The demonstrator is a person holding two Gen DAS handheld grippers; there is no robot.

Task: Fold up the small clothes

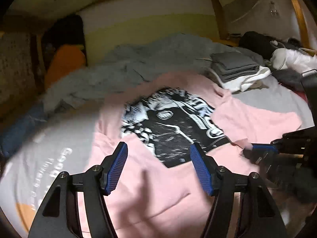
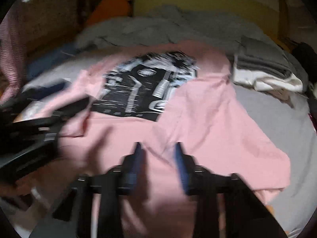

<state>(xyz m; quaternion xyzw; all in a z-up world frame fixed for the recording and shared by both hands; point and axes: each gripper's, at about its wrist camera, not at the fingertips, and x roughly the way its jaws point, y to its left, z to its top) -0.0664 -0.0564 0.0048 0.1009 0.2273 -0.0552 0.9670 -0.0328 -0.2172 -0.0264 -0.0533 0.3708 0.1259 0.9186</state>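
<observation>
left gripper (image 1: 158,144): nearest, bottom of its own view, jaws wide, nothing between the blue pads (image 1: 116,166), hanging over the lower part of the shirt.
right gripper (image 2: 158,144): jaws narrow, closed on a fold at the shirt's edge (own view is smeared; in the left view its blue tip meets a lifted pink flap).
pink T-shirt (image 1: 158,188): task item, spread on the bed under both grippers, print side up, one sleeve folded in over the print's right side.
print (image 1: 170,123): black and white graphic in the middle of the shirt, just beyond both gripper tips, partly covered by the pink flap.
bed sheet (image 1: 59,138): light grey with white lettering (unreadable), under the shirt, bare to the left and right of it.
folded stack (image 1: 233,67): grey pieces on top of white ones, beyond the shirt's right shoulder, near but apart from it.
grey blanket (image 1: 138,59): rumpled, across the bed behind the shirt.
orange cushion (image 1: 65,63): far left, behind the blanket (cushion is my best reading).
dark heap (image 1: 255,41): far right, behind the stack, too dim to tell what it is.
headboard (image 1: 148,23): farthest, pale and yellowish bands in a wooden frame.
</observation>
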